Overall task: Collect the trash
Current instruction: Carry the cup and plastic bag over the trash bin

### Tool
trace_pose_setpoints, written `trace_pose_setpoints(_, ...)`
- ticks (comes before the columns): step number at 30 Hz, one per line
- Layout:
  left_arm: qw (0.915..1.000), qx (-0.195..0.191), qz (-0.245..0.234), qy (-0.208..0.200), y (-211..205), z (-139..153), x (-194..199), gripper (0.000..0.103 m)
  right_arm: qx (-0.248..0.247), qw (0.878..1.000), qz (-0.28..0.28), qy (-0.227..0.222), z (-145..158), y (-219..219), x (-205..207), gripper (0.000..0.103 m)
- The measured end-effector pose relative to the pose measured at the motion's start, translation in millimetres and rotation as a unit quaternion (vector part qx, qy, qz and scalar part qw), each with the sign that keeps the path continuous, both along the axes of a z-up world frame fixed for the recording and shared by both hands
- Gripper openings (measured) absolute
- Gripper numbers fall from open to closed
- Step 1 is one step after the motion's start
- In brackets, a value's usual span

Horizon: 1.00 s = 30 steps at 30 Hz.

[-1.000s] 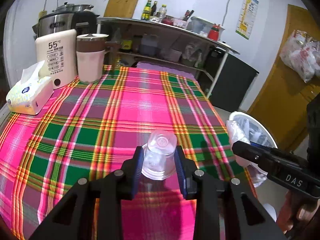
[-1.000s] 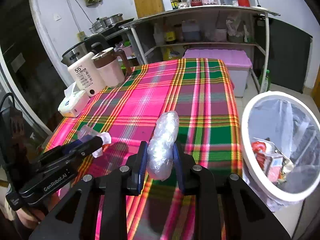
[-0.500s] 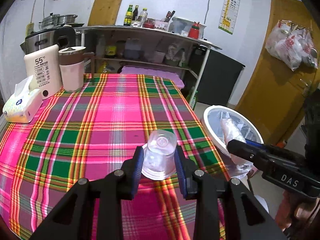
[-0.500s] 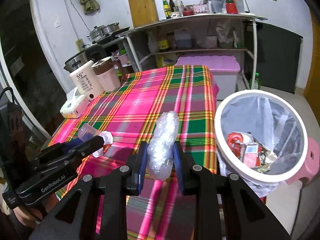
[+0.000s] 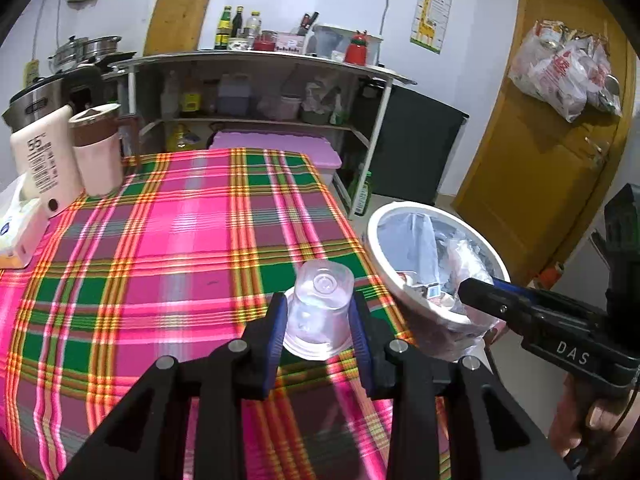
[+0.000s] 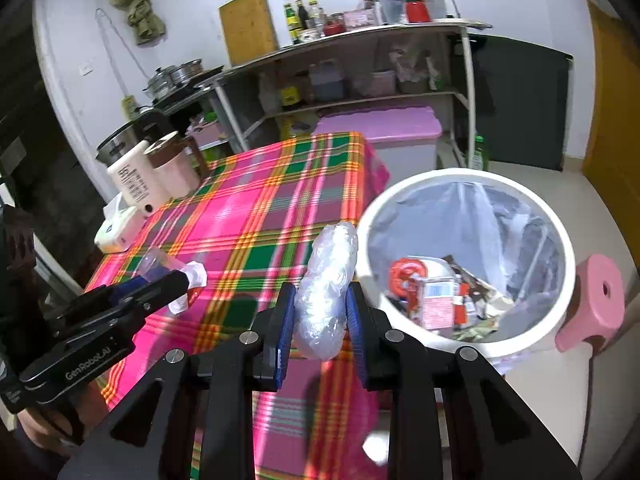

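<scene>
Carrying trash to the bin (image 6: 460, 184) | right claw (image 6: 320, 322) grips plastic wad (image 6: 326, 292) beside its rim | left claw (image 5: 318, 320) clamps clear cup (image 5: 318, 312) over the bench (image 5: 180, 240) nearby | next: swing over bin, release

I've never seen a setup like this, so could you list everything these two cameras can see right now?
Plastic cup: one, clear, between the left gripper's fingers.
Crumpled plastic wrap: one, clear, between the right gripper's fingers.
Trash bin: one, white, lined, holding wrappers, beside the table.
Tablecloth: one, pink-green plaid, covering the table.
Tissue pack: one, white, table's left edge.
Water heater: one, cream, table's far left corner.
Jug: one, pink and brown, beside the heater.
Stool: one, pink, behind the bin.
Shelf: one, metal, carrying bottles.
Left gripper: black, shut.
Right gripper: black, shut.
</scene>
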<state>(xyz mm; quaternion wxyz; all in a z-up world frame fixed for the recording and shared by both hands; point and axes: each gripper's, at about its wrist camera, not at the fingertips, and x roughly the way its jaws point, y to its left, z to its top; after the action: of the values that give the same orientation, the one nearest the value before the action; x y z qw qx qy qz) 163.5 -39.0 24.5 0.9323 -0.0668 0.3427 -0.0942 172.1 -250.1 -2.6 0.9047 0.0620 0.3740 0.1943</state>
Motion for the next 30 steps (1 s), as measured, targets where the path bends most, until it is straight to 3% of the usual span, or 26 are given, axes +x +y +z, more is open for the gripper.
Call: trace_pose_setpoints(30,0.9936,0.004,-0.110,0.023,-105.2,-11.9,67.1,0.033,-0.002,0.995,-0.094,0.029,-26.9,-93.8,34.3,0.027)
